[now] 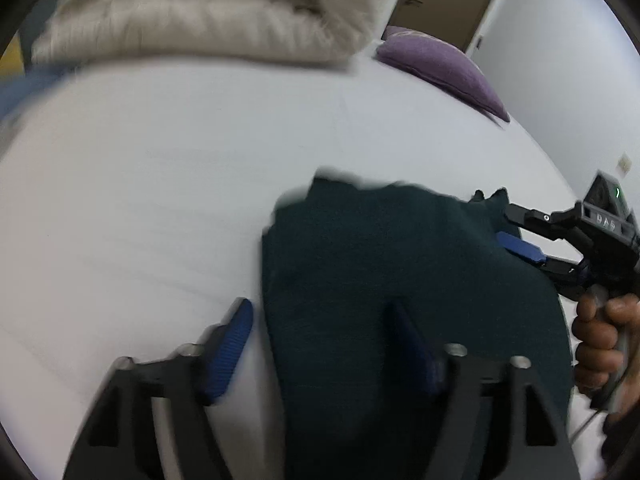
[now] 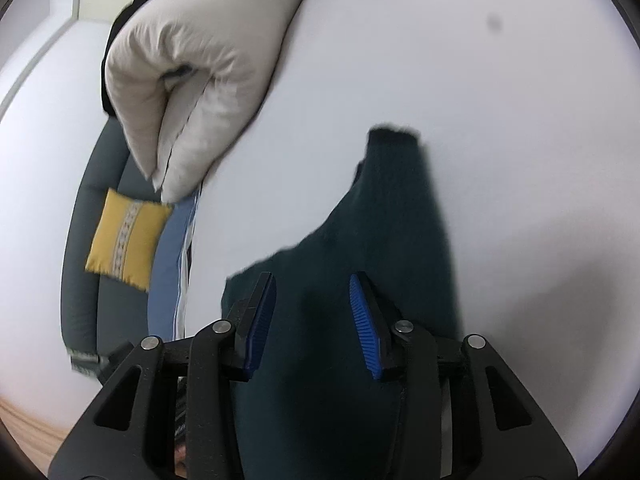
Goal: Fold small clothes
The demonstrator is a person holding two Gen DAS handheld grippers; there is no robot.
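Dark green garment (image 1: 400, 280) lies on the white bed (image 1: 160, 200). Left tongs (image 1: 324, 344) gape wide over its edge, gripping nothing; right tongs (image 2: 312, 320) hover part-open above it.

A: Where was the garment (image 1: 400, 280)?
B: Lower centre of the left wrist view, on the bed (image 1: 160, 160).
A: And the duvet (image 1: 208, 12)?
B: Behind it, upper left; a pillow (image 1: 444, 68) lay upper right, the right gripper (image 1: 508, 224) at the garment's right edge.
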